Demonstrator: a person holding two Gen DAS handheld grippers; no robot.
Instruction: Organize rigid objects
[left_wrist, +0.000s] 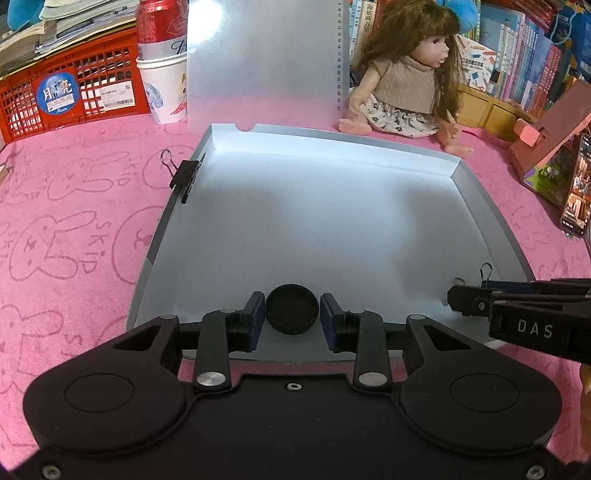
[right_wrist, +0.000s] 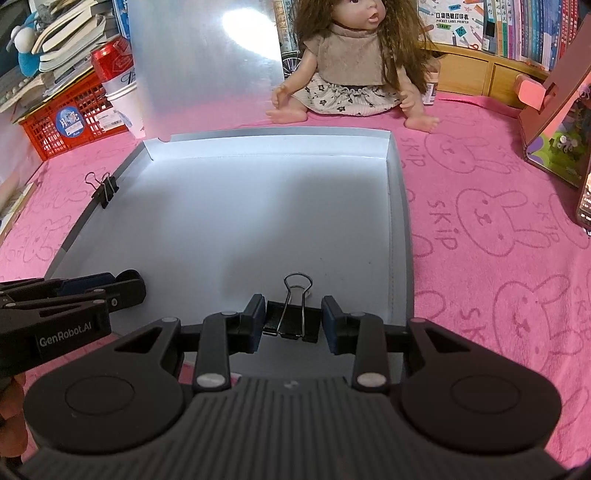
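Note:
A shallow grey-white tray (left_wrist: 207, 155) (right_wrist: 400, 206) lies on the pink cloth. In the left wrist view my left gripper (left_wrist: 293, 317) is closed around a round black cap (left_wrist: 292, 309) at the tray's near edge; both pads touch its sides. In the right wrist view my right gripper (right_wrist: 293, 317) is closed on a black binder clip (right_wrist: 291, 318) at the tray's near right, its wire handle pointing away. Another black binder clip (left_wrist: 183, 175) (right_wrist: 105, 190) is clamped on the tray's left rim. Each gripper shows in the other's view, right gripper (left_wrist: 458, 299), left gripper (right_wrist: 129, 288).
A doll (left_wrist: 406, 74) (right_wrist: 351, 66) sits behind the tray. A grey sheet (left_wrist: 266, 62) stands upright at the back, beside a paper cup with a red can (left_wrist: 162, 59) and a red crate (left_wrist: 66, 92). A pink box (left_wrist: 546, 155) and a phone (left_wrist: 578, 192) are at right.

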